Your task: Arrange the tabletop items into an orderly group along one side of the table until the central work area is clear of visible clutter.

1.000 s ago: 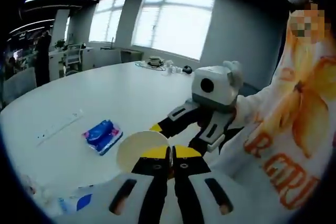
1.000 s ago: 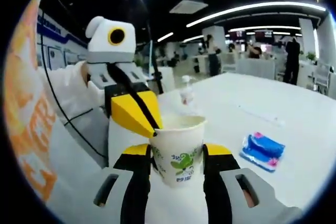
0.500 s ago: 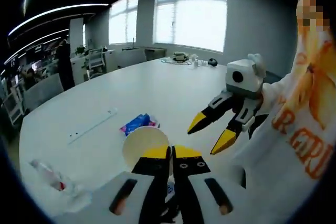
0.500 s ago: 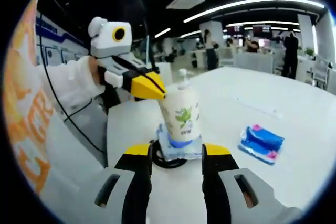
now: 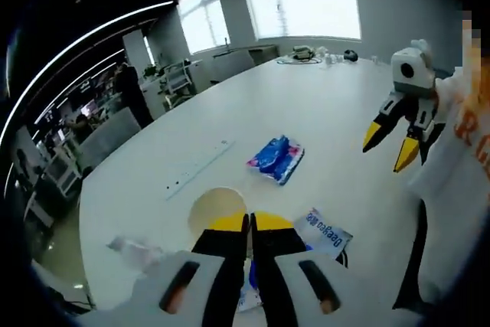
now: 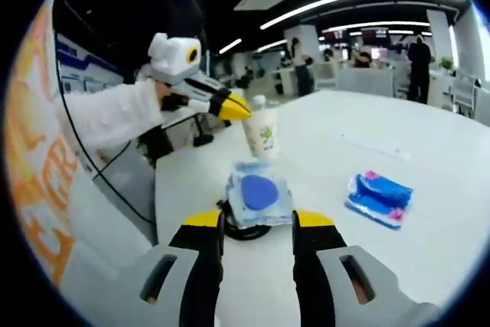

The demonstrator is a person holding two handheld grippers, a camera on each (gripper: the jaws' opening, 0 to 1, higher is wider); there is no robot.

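A white paper cup (image 6: 262,134) with a green print hangs by its rim from my left gripper (image 6: 233,109), which is shut on it. In the left gripper view the cup's open mouth (image 5: 218,208) sits just beyond the closed left gripper (image 5: 249,223). My right gripper (image 6: 256,223) stands open with nothing between its fingers, and it appears with spread yellow tips as the right gripper (image 5: 387,147) at the table's edge. A blue tissue pack (image 6: 377,198) (image 5: 276,158) lies on the white table (image 6: 429,158). A clear packet with a blue disc (image 6: 256,193) rests on a black coil (image 6: 243,231).
A long white strip (image 5: 197,168) lies across the table, and a crumpled clear wrapper (image 5: 134,249) lies near its edge. A white packet with blue print (image 5: 328,229) sits beside my left jaws. A small bottle (image 6: 259,102) stands behind the cup. A person's white sleeve (image 6: 115,116) and printed shirt border the table.
The right gripper has let go of the cup. The left gripper has carried the cup by its rim up and away from the right gripper, uncovering the clear packet and black coil.
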